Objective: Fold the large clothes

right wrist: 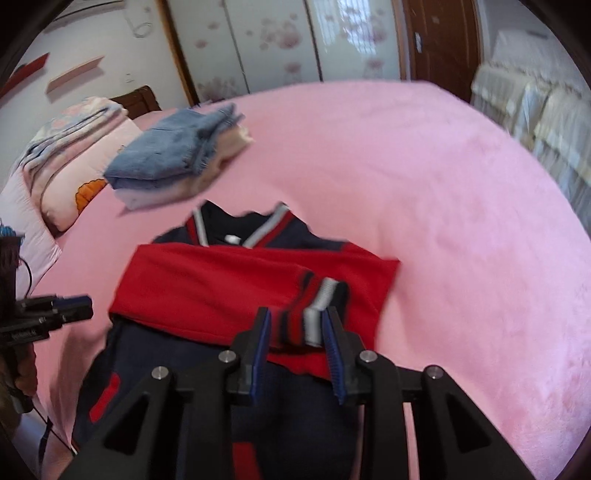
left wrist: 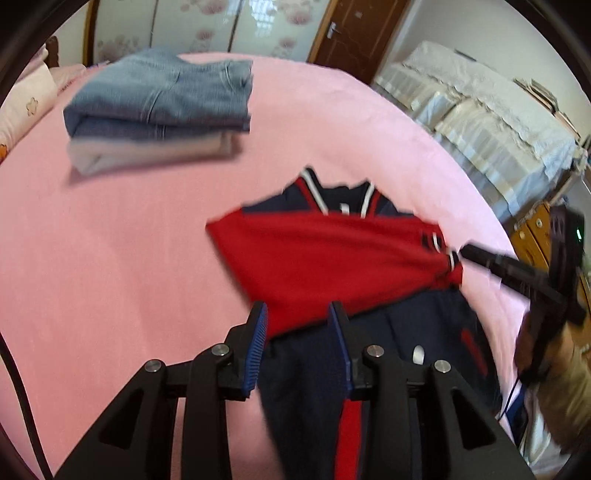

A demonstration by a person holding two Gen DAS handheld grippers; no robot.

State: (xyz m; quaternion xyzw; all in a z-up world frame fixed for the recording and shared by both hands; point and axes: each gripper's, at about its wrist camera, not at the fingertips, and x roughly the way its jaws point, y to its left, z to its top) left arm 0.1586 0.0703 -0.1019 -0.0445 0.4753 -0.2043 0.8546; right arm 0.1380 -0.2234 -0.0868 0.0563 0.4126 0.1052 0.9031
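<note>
Pink bedding (right wrist: 424, 192) covers a wide bed, with flowered wardrobe doors (right wrist: 280, 40) and a brown door (left wrist: 354, 29) beyond its far edge. On the near part of the bed lies a navy and red jacket (right wrist: 221, 295), its long axis running from near to far, striped collar (right wrist: 236, 229) pointing at the wardrobe. Both red sleeves are folded across its chest, side to side. The right gripper (right wrist: 297, 325) has its jaws partly open — the striped cuff (right wrist: 314, 310) sits between the blue pads, but blur hides whether they press on it. The left gripper (left wrist: 297, 321) hovers over the near left edge of the sleeves, jaws partly open, nothing held. Farther left on the bed sits a stack of folded jeans (left wrist: 162, 99) — pillows (right wrist: 74, 155) beyond.
</note>
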